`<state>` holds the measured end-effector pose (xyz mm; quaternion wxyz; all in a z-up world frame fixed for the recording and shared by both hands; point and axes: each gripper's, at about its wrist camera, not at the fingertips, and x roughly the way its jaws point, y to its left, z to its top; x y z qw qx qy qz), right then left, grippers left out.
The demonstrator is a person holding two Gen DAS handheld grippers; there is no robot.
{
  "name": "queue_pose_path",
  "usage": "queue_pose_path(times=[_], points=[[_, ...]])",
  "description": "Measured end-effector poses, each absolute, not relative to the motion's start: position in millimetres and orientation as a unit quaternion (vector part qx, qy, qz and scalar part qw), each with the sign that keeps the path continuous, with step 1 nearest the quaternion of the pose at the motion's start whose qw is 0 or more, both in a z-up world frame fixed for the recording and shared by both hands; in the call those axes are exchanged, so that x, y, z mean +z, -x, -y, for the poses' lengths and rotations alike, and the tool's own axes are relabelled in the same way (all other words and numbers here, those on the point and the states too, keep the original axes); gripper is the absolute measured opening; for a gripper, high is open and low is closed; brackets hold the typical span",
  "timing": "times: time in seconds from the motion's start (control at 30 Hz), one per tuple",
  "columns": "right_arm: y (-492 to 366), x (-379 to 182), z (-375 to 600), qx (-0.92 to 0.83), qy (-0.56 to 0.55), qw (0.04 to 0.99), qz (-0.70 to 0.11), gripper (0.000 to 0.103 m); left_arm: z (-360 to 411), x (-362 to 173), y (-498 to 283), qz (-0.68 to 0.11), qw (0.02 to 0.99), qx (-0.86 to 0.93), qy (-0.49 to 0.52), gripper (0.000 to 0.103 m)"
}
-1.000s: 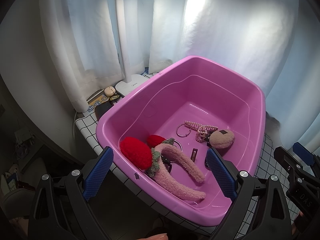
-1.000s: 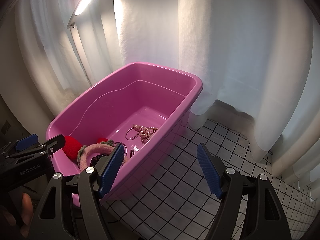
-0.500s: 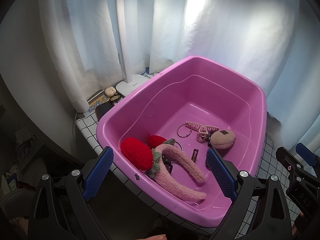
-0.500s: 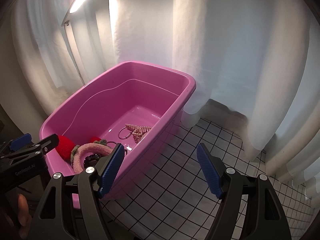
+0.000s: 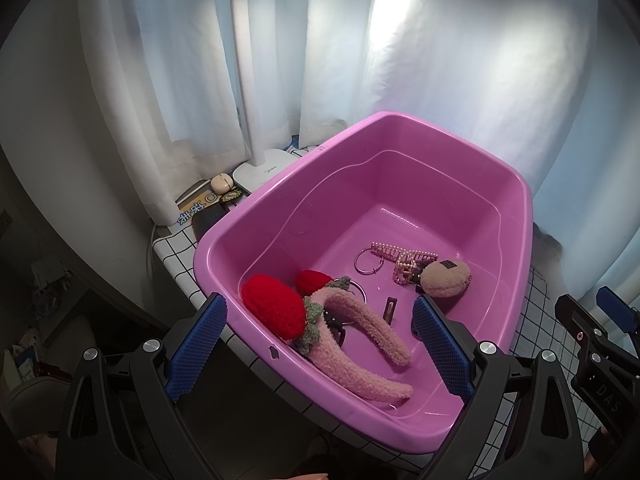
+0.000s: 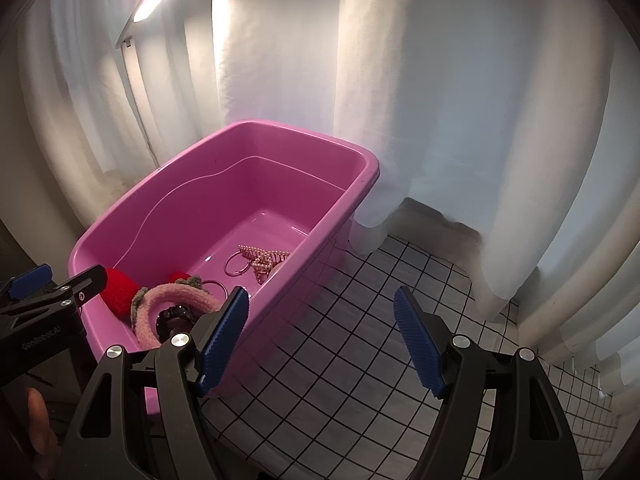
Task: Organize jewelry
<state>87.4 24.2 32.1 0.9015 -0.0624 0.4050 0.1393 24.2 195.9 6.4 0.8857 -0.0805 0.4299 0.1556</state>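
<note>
A: Hovering over the near rim of the pink tub with my left hand-held gripper — jaws spread wide, nothing between them.

B: And the other one?

A: My right hand-held gripper is spread just as wide and empty too, off the tub's right side, above bare checked tiles of the bench.

B: Where's the jewelry?

A: All inside the tub. The fuzzy pink headband with its red strawberry puffs lies at the near end, right ahead of the left jaws. Its long arms run away from me, toward the right. Past it there's a small brown clip, a silver ring, a pearl claw clip and a tan pompom tie.

B: Which hand is nearer?

A: The left, clearly — the headband sits almost between its fingers, just below. The right would have to cross the tub wall.

B: So is the sorting done or starting?

A: Can't say. Everything gathered in one tub fits a finished tidy-up, or a pile waiting to be picked out.
</note>
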Motion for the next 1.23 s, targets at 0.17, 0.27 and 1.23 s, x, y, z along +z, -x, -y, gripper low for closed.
queue_pose_path(times=[0.17,0.27,1.23], points=[[-86.5,32.3,-22.8,0.137,0.065,0.902,-0.405,0.072,-195.2,6.7,-24.1,-0.430,0.885,0.156,0.081,0.092],[-86.3,32.2,-22.6,0.137,0.065,0.902,-0.405,0.072,-194.6,6.8,-24.2,-0.430,0.885,0.156,0.081,0.092],[-84.1,30.1,-22.3,0.136,0.065,0.901,-0.407,0.072,-194.0,8.7,-23.4,-0.429,0.886,0.157,0.082,0.092]])
